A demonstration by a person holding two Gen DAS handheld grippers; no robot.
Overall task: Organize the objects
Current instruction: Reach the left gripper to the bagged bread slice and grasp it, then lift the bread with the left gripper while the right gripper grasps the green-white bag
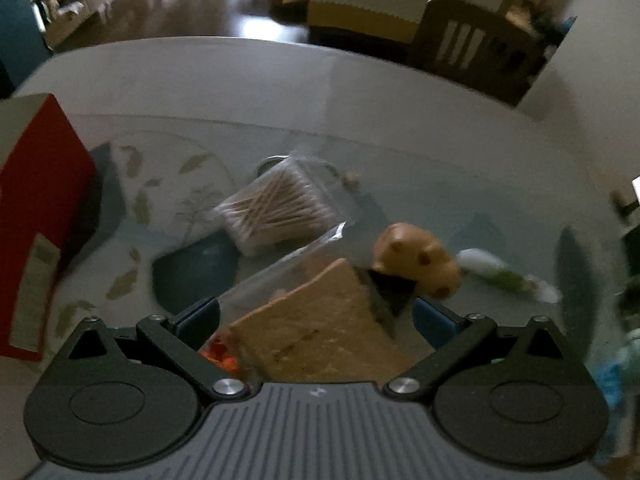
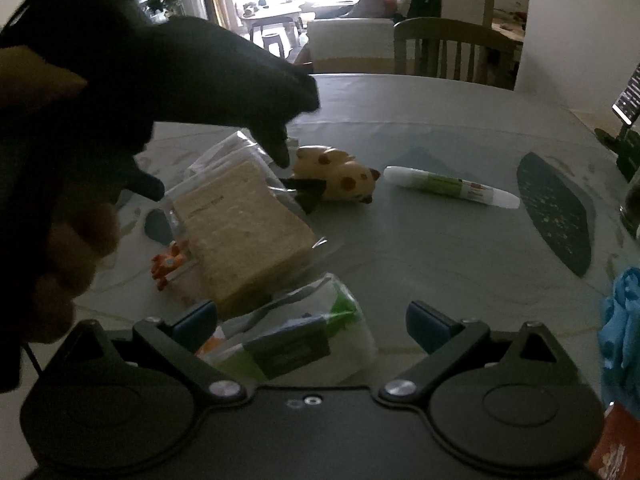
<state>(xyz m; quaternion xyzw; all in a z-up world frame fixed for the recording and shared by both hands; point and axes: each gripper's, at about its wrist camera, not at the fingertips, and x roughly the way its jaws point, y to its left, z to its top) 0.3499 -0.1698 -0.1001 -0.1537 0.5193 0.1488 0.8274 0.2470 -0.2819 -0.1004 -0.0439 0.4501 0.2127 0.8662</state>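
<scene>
Sponge (image 1: 320, 328) between spread left jaws

printing on sponge packet (image 2: 244, 224) and glue stick (image 2: 452, 186), none legible

Left wrist view: low over my worktop (image 1: 400, 128), looking forward and down, very close to the tan sponge pack (image 1: 320, 336) filling lower centre. Chair and room at upper right of frame.

Right wrist view: slightly farther back, facing across the same worktop (image 2: 440, 248) toward a chair at top centre.

Shared: sponge pack (image 2: 244, 236), spotted animal figure (image 1: 416, 264) (image 2: 340, 180), white-green tube (image 1: 504, 276) (image 2: 452, 186).
</scene>
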